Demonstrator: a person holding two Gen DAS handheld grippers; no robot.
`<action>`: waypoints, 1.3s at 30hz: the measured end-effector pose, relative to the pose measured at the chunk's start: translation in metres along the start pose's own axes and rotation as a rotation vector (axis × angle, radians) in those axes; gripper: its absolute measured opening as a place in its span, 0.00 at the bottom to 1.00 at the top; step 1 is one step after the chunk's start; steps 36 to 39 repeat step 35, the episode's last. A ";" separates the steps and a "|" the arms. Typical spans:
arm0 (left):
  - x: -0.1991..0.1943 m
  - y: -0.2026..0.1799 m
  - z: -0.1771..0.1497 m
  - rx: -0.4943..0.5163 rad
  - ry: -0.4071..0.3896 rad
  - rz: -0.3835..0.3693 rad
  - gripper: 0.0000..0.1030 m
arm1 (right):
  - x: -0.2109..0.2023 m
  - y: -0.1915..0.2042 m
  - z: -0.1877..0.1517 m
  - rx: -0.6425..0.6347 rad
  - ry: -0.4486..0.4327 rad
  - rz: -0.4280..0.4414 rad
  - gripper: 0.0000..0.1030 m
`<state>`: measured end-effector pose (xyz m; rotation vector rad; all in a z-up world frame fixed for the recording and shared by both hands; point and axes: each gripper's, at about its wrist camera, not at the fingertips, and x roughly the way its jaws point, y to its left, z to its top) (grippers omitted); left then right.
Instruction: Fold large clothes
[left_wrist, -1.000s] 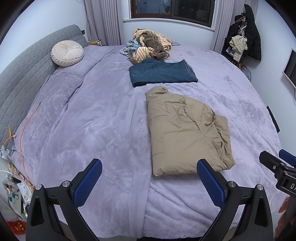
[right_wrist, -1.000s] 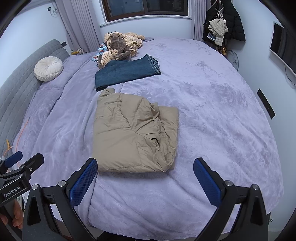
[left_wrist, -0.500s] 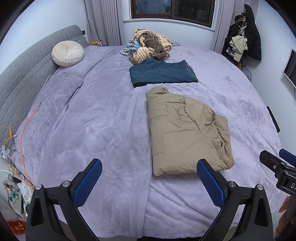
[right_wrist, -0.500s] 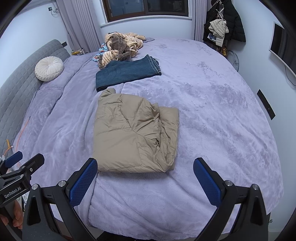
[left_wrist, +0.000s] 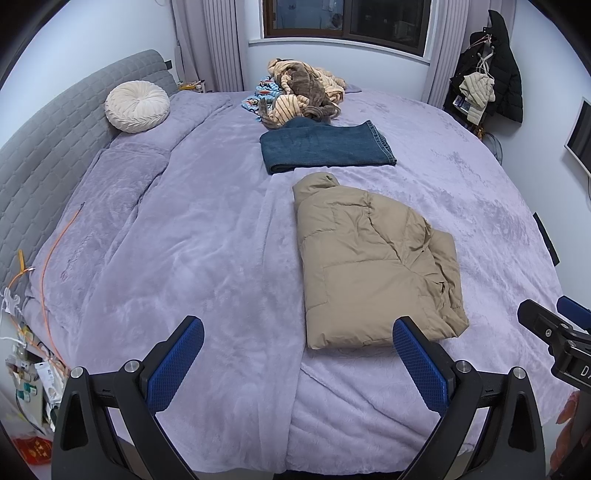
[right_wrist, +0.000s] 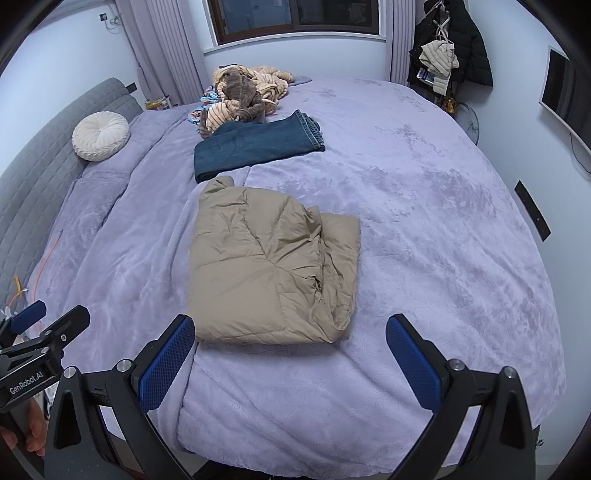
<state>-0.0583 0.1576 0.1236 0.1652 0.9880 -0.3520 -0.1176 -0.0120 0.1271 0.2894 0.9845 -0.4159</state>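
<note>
A tan puffer jacket lies folded into a rectangle on the lilac bed cover. Behind it rests a folded pair of dark blue jeans. A heap of unfolded clothes sits near the window. My left gripper hangs open off the bed's near edge, left of the jacket's near end. My right gripper is open too, just short of the jacket's near edge. Neither holds anything.
A round cream cushion leans on the grey headboard. Coats hang at the far right by a wall screen. Small clutter and an orange cable lie at the bed's left side.
</note>
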 end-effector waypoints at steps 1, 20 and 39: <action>0.000 0.000 0.000 0.000 0.000 -0.001 0.99 | 0.000 0.000 -0.001 0.002 0.000 0.000 1.00; -0.001 0.006 0.000 -0.011 -0.003 0.002 0.99 | 0.000 0.003 0.000 -0.001 -0.001 0.000 1.00; -0.005 0.007 -0.005 -0.029 -0.004 -0.001 0.99 | -0.001 0.008 -0.001 0.003 0.004 -0.006 1.00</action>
